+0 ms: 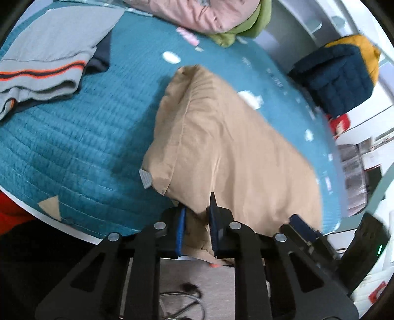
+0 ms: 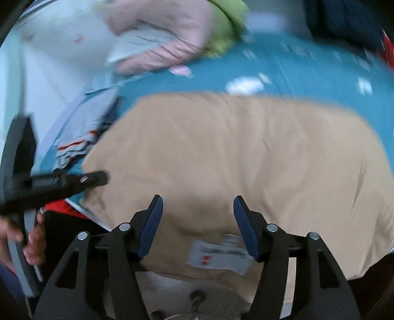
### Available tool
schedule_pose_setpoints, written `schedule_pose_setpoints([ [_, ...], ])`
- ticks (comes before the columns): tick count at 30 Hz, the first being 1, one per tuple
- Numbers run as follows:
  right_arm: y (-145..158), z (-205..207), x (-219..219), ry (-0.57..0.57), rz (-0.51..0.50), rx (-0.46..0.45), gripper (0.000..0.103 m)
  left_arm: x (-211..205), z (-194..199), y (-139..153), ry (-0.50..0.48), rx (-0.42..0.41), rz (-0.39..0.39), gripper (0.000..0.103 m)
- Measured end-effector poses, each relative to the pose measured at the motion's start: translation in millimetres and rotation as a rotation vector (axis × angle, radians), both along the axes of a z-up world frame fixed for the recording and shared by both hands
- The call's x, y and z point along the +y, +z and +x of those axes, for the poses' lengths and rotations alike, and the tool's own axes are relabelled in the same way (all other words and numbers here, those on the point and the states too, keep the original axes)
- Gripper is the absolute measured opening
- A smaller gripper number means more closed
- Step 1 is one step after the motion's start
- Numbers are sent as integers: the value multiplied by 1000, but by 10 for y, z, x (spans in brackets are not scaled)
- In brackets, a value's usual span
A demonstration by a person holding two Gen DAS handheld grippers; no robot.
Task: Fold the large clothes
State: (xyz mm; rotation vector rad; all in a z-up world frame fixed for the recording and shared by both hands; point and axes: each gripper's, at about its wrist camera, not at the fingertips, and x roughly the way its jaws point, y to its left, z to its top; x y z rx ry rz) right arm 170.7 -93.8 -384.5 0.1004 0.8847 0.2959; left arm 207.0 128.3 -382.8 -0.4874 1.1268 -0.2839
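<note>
A large tan garment [image 1: 226, 147] lies folded on a teal quilted surface [image 1: 73, 147]. My left gripper [image 1: 197, 221] is shut on the tan garment's near edge, which bunches between the blue pads. In the right wrist view the tan garment [image 2: 234, 152] fills the middle, with a white care label [image 2: 219, 253] at its near edge. My right gripper [image 2: 198, 221] is open just above that edge, with the label between its fingers. The left gripper [image 2: 81, 181] shows at the left of this blurred view, at the garment's left edge.
A folded grey garment with orange stripes [image 1: 46, 56] lies at the far left. A pink garment [image 1: 197, 12] and a green one [image 1: 246, 27] are piled at the back. A dark blue and yellow quilted item [image 1: 342, 71] sits beyond the right edge.
</note>
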Motion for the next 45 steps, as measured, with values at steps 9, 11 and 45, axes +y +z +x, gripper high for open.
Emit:
schedule_pose_setpoints([
  [9, 15, -169, 899, 270, -131, -199, 71, -2, 124, 177, -32, 17, -75, 16],
  [11, -90, -131, 1044, 294, -171, -214, 71, 16, 137, 178, -42, 23, -88, 16],
  [45, 430, -469, -1921, -501, 524, -130, 15, -1868, 467, 460, -300, -114, 54, 54],
])
